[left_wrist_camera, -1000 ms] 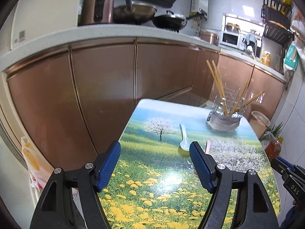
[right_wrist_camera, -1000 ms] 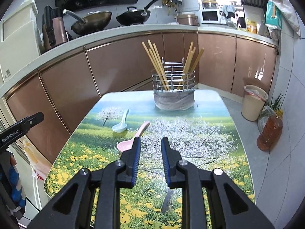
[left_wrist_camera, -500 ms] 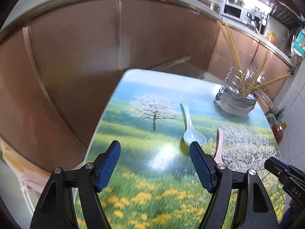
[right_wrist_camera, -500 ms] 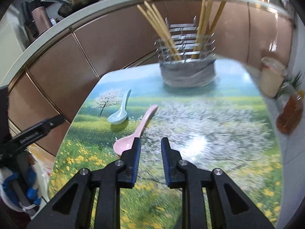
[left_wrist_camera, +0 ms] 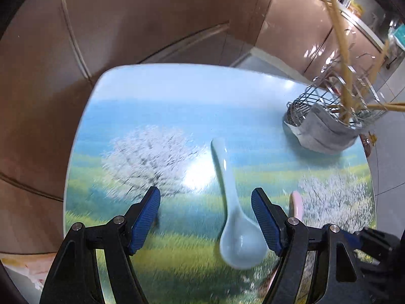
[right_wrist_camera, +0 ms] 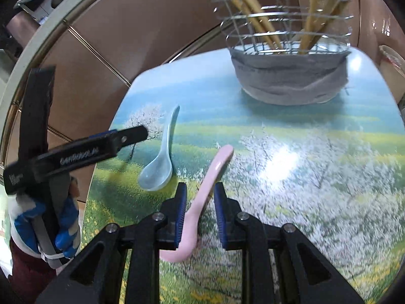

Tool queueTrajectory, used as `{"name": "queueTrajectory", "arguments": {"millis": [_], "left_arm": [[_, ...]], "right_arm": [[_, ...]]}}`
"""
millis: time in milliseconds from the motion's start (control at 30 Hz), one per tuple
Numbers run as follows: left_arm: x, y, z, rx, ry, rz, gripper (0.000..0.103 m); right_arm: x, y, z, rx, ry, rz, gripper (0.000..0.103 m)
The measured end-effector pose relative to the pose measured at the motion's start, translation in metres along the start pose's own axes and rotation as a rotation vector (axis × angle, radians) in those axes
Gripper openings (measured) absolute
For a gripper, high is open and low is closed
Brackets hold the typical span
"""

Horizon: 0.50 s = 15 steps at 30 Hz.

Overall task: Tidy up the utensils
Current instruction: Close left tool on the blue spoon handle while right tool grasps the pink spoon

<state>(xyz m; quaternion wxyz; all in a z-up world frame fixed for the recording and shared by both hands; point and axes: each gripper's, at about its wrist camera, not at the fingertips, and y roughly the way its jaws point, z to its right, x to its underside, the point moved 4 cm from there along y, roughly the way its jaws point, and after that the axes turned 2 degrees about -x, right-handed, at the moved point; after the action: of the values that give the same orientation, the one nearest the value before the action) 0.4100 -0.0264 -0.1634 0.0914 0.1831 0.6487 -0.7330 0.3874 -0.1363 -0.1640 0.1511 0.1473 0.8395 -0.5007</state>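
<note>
The left hand-held gripper (left_wrist_camera: 205,211) hung over the table (left_wrist_camera: 177,96), pointing steeply down, and its two blue pads were spread wide apart. A pale blue spoon (left_wrist_camera: 234,212) lay flat on the table between them. Its bowl sat close to the right pad, but I could not tell if they touched. Nothing was pinched there.

The right hand-held gripper (right_wrist_camera: 200,214) had its pads close together, with only a narrow gap left. The handle of a pink spoon (right_wrist_camera: 202,197) ran up through that gap. The pads stood on each side of the handle, just beside it, and did not seem to squeeze it. The pink spoon's bowl lay low down, partly behind the left pad.

The two spoons lay side by side on the table, near each other, the blue one to the left of the pink one.

At the far end of the table stood a wire basket (right_wrist_camera: 286,40) with a grey cloth (right_wrist_camera: 288,81) wrapped around its bottom. Long wooden chopsticks (right_wrist_camera: 314,17) stuck up out of it, leaning both ways. The basket was well apart from both spoons.

A gloved hand (right_wrist_camera: 43,225) in blue and white held the left tool's handle.
</note>
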Motion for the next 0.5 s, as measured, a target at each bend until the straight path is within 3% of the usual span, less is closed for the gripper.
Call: {"name": "queueTrajectory", "arguments": {"millis": [167,500], "left_arm": [[-0.010,0.021,0.007,-0.004,0.014,-0.072,0.066],[-0.010,0.045,0.025,-0.017,0.056,-0.131,0.056]], "right_arm": [[-0.010,0.018,0.002,0.009,0.014,-0.034,0.021],[-0.019,0.045,-0.002,0.064,0.005,-0.086,0.021]]}}
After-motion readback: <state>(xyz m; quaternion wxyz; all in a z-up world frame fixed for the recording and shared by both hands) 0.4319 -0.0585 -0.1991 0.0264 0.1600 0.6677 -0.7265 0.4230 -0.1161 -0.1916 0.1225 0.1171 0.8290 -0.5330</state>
